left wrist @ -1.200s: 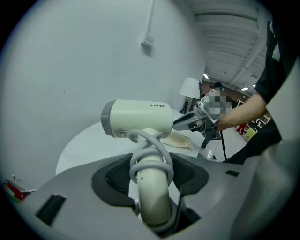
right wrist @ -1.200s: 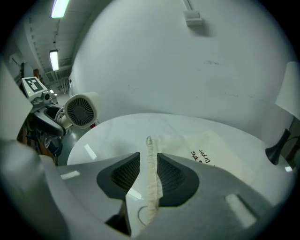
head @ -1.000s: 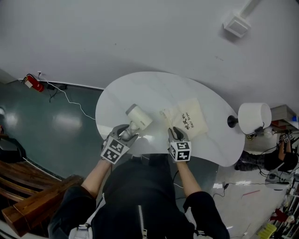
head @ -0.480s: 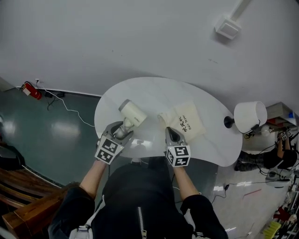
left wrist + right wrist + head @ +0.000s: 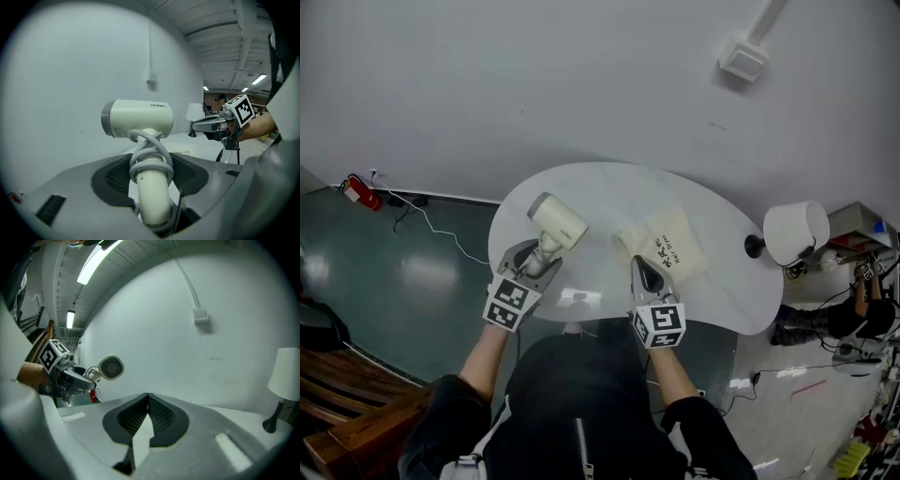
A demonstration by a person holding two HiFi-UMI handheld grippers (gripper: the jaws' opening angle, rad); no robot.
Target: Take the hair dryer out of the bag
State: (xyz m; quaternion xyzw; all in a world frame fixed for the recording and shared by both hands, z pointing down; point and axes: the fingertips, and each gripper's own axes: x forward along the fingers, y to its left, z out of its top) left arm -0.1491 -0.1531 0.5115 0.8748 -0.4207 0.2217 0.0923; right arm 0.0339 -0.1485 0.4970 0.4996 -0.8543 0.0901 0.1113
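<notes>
The cream hair dryer (image 5: 558,220) is out of the bag, held up in the air over the table's left part. My left gripper (image 5: 542,255) is shut on its handle, which has the grey cord wound round it (image 5: 149,157). In the left gripper view the dryer's barrel (image 5: 138,119) stands above the jaws. The flat cream bag (image 5: 670,242) with handwriting lies on the white table (image 5: 600,186), right of centre. My right gripper (image 5: 637,265) hovers just this side of the bag's near corner, shut with nothing in it (image 5: 147,397).
A white lamp (image 5: 795,232) on a black stand is at the table's right end. A red fire extinguisher (image 5: 354,190) and a cable lie on the floor at far left. A plain wall is behind the table.
Both grippers have risen. The hair dryer has gone up and slightly left with the left gripper. The right gripper has come off the bag's near edge and has closed.
</notes>
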